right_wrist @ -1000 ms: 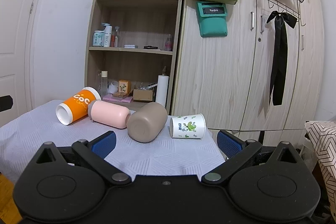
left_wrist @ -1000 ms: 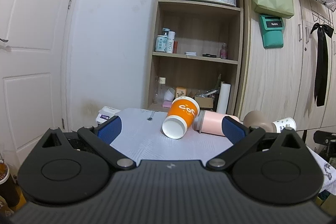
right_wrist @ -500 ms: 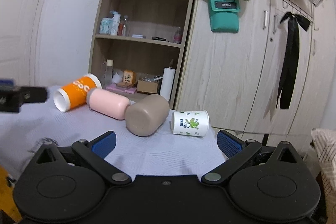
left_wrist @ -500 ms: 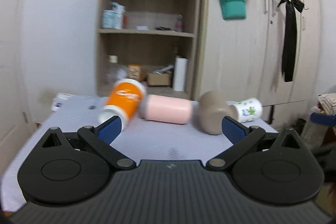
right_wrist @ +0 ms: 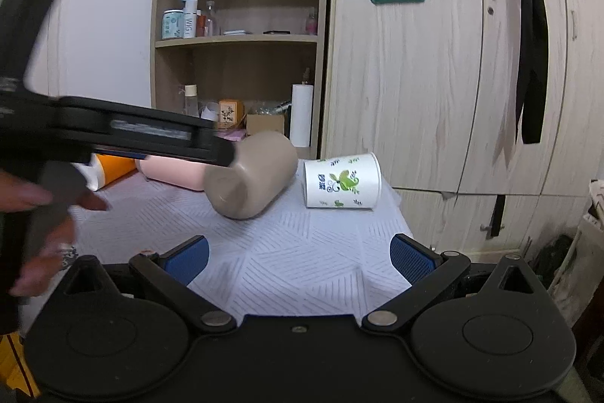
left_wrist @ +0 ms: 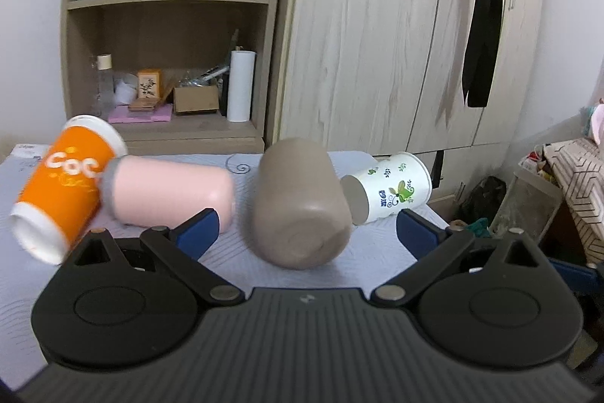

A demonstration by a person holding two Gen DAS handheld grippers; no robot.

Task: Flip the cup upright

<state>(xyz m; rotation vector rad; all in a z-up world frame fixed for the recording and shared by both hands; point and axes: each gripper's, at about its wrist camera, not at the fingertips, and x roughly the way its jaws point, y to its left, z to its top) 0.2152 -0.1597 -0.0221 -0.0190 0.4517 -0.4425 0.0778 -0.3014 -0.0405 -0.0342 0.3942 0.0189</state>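
Several cups lie on their sides in a row on the white-clothed table [left_wrist: 234, 256]: an orange paper cup [left_wrist: 64, 188], a pink cup [left_wrist: 170, 193], a taupe cup [left_wrist: 298, 203] and a white leaf-print paper cup [left_wrist: 389, 188]. My left gripper [left_wrist: 305, 233] is open, its fingers either side of the taupe cup's base, just short of it. My right gripper [right_wrist: 298, 254] is open and empty over the table's near right part, facing the taupe cup [right_wrist: 251, 173] and the white cup [right_wrist: 341, 180]. The left gripper's body crosses the right wrist view at the left, hiding most of the orange and pink cups.
A wooden shelf unit [left_wrist: 166, 37] with bottles, boxes and a paper roll stands behind the table. A wardrobe [left_wrist: 377, 44] with a green pouch and a black ribbon stands to its right. Clutter sits on the floor at the right [left_wrist: 536, 191]. The table's right edge [right_wrist: 400, 214] is near the white cup.
My left gripper has swung right and moved closer, from facing the orange cup to framing the taupe cup. It has entered the right wrist view. My right gripper has moved in slightly.
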